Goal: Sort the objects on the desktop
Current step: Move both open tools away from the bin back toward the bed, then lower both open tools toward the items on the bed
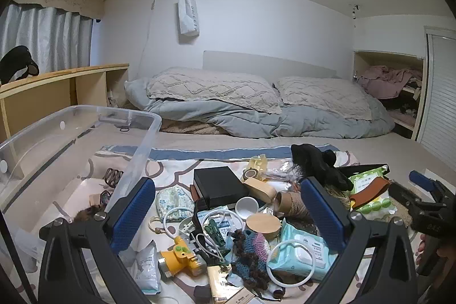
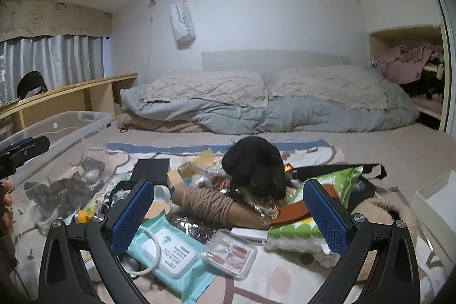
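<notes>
A heap of small objects lies on a patterned mat on the bed. My left gripper (image 1: 228,207) is open and empty above a black box (image 1: 218,185), a white cup (image 1: 246,207), a wooden lid (image 1: 263,224) and a yellow toy (image 1: 179,259). My right gripper (image 2: 228,207) is open and empty above a twine spool (image 2: 211,204), a teal wipes pack (image 2: 171,255), a clear nail case (image 2: 230,252) and a black glove (image 2: 255,170). The right gripper also shows at the right edge of the left wrist view (image 1: 421,190).
A clear plastic bin (image 1: 71,138) stands at the left with a few items inside; it also shows in the right wrist view (image 2: 57,133). A green wipes pack (image 2: 299,230) lies right. Pillows and a grey duvet (image 1: 256,110) lie behind. A wooden shelf (image 1: 62,84) runs along the left.
</notes>
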Demonstrator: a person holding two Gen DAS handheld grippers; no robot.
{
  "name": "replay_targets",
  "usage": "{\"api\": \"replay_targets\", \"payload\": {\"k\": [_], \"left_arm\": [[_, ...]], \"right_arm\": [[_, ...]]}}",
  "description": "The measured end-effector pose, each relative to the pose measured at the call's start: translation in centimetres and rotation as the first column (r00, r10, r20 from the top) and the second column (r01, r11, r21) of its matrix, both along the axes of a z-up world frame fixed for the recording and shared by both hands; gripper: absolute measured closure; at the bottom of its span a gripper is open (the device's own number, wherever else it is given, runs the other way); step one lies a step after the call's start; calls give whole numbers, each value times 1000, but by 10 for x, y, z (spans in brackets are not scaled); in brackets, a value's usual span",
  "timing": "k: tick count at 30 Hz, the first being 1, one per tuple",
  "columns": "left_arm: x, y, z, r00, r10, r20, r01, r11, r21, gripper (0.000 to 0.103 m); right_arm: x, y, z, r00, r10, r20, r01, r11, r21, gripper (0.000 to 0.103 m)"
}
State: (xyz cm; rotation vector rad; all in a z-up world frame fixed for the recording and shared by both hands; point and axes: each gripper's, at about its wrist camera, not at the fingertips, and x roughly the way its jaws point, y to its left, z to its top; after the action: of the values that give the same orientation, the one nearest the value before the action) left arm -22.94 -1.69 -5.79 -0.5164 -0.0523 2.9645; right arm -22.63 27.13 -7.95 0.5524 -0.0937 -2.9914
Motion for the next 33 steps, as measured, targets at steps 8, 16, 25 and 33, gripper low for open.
{"api": "replay_targets", "payload": {"k": [8,16,25,33], "left_arm": [[-3,9,-11,1000,-25,13,25,1000,-16,0],[-17,24,-45,990,-50,128,56,997,-45,0],[-33,51,-90,959,-65,277,102,987,-122,0],[-42,70,-118,931,-48,363,137,965,-224,0]], "right_arm": [[-17,0,-26,993,16,117,-13,1000,-27,0],[-35,4,-58,970,33,240,-14,997,-81,0],[-56,18,-92,925,23,379,41,986,-161,0],[-61,24,-104,896,22,443,64,982,-178,0]]}}
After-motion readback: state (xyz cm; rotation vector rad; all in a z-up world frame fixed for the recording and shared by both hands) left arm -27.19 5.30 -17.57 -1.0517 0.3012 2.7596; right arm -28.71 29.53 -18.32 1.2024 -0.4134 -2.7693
